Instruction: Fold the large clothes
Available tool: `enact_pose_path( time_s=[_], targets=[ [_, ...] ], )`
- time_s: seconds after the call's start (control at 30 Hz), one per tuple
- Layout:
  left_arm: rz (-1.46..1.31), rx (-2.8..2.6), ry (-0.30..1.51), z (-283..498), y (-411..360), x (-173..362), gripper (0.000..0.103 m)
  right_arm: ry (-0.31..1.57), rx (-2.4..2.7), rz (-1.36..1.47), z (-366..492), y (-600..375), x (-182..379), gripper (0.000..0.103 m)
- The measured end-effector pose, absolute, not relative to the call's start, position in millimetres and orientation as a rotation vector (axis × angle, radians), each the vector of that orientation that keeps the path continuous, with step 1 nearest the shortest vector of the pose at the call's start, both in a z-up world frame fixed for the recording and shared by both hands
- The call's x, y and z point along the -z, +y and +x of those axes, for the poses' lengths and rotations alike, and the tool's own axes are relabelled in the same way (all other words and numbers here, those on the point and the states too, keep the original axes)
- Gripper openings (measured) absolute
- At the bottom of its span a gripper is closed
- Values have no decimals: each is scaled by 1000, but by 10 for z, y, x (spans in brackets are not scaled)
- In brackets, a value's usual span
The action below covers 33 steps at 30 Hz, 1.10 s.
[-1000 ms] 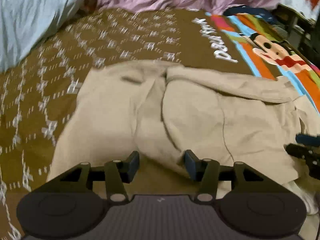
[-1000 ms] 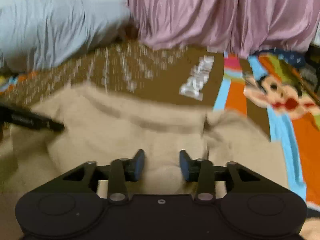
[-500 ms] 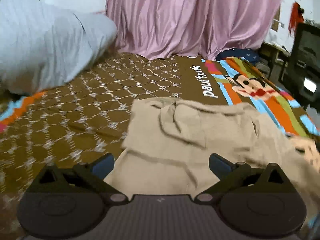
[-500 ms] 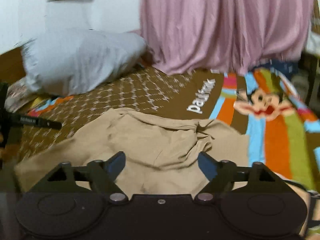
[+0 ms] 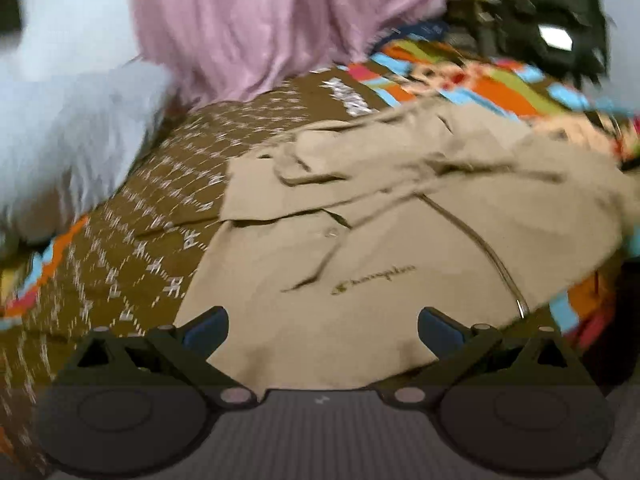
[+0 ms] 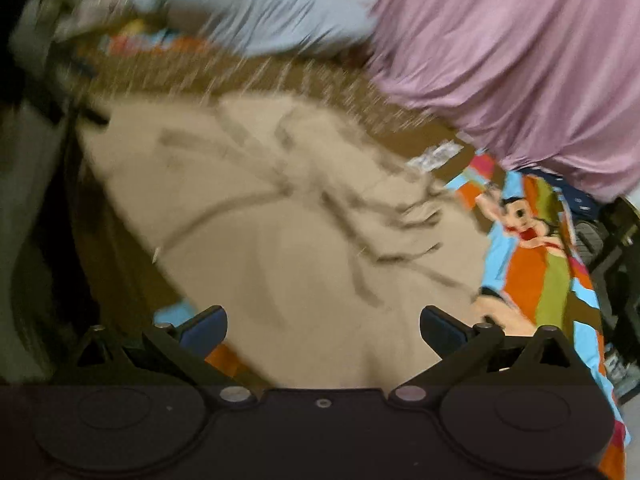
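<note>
Over the bed, I have my left gripper angled down at the tan jacket, jaws spread wide after opening, nothing between the pads. My right gripper tilts down likewise, jaws just opened wide and empty. The jacket lies rumpled on the brown patterned bedspread, a pale pillow and pink curtain beyond.

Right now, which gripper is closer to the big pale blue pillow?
Left, probably. The left gripper has the pale blue pillow ahead on its left side; from the right gripper it lies beyond the tan shirt. Both jaws have just been opening, empty.
</note>
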<state>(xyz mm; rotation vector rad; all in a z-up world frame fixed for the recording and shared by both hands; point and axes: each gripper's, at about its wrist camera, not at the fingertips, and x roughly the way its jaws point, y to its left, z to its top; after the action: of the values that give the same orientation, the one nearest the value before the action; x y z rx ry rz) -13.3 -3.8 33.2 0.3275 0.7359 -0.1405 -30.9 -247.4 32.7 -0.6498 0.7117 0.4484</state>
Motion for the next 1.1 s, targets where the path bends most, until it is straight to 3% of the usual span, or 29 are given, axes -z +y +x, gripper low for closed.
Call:
enact_pose_path(
  time_s=[0.23, 0.37, 0.53, 0.67, 0.8, 1.0, 1.1],
  targets=[
    [529, 193, 792, -187, -356, -36, 103, 744, -435, -916, -285, -2094, 248, 97],
    [510, 192, 818, -148, -312, -8, 103, 660, -375, -985, -293, -1999, 324, 97],
    [472, 180, 832, -120, -224, -27, 103, 726, -418, -1026, -229, -1997, 420, 96],
    [474, 186, 829, -134, -222, -36, 103, 646, -355, -1042, -226, -1998, 424, 87],
    [488, 249, 786, -212, -268, -80, 103, 523, -318, -977, -257, -2065, 240, 76],
    [632, 291, 816, -216, -496, 60, 101, 481, -296, -669, -15, -2324, -246, 76],
    [724, 212, 885, -73, -597, 234, 91, 484, -298, -557, 167, -2448, -408, 76]
  ],
)
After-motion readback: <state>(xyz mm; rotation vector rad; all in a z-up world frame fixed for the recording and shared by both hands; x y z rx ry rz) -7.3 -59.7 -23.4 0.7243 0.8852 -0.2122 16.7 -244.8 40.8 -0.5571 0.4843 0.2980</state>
